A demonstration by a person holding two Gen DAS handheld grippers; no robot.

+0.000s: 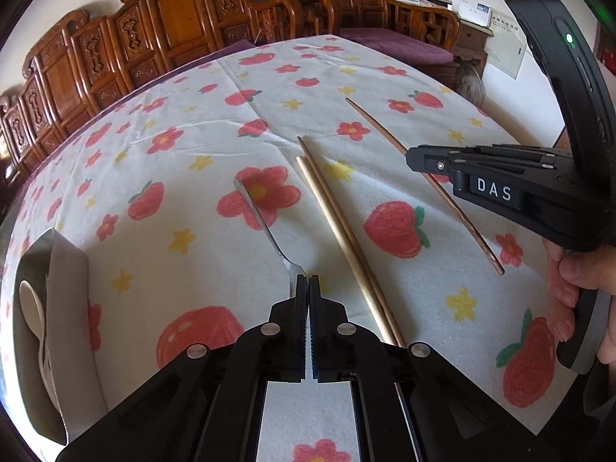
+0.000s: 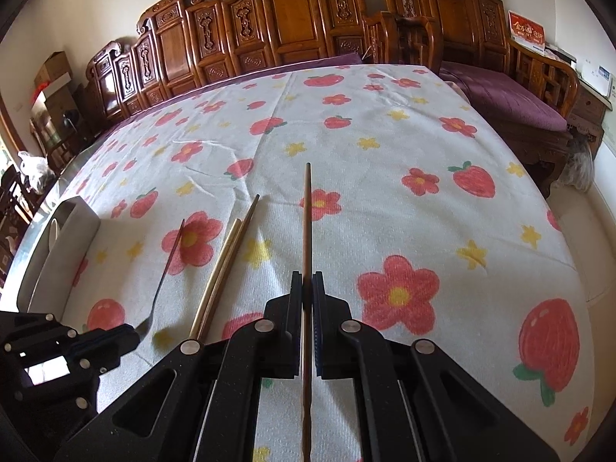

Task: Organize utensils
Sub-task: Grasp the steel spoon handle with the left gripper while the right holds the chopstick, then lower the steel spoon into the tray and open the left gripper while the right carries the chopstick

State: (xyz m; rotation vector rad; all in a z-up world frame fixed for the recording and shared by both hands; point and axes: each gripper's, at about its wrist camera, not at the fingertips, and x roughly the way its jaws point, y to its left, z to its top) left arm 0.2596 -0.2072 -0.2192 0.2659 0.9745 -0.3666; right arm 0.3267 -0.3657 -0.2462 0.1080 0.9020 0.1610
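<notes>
Fruit-print white tablecloth (image 1: 184,88), carved chairs behind. Left gripper (image 1: 308,283) is closed on a flat steel utensil's (image 1: 265,223) near end; thin grip may twist. Right gripper (image 2: 307,281) clamps a dark wooden chopstick (image 2: 307,223) lengthwise; could slide. Brass chopstick pair (image 1: 346,238) lies between.

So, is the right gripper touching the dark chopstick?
Touching. In the right wrist view the right gripper has its jaws closed on the dark chopstick, which runs between both pads.
</notes>
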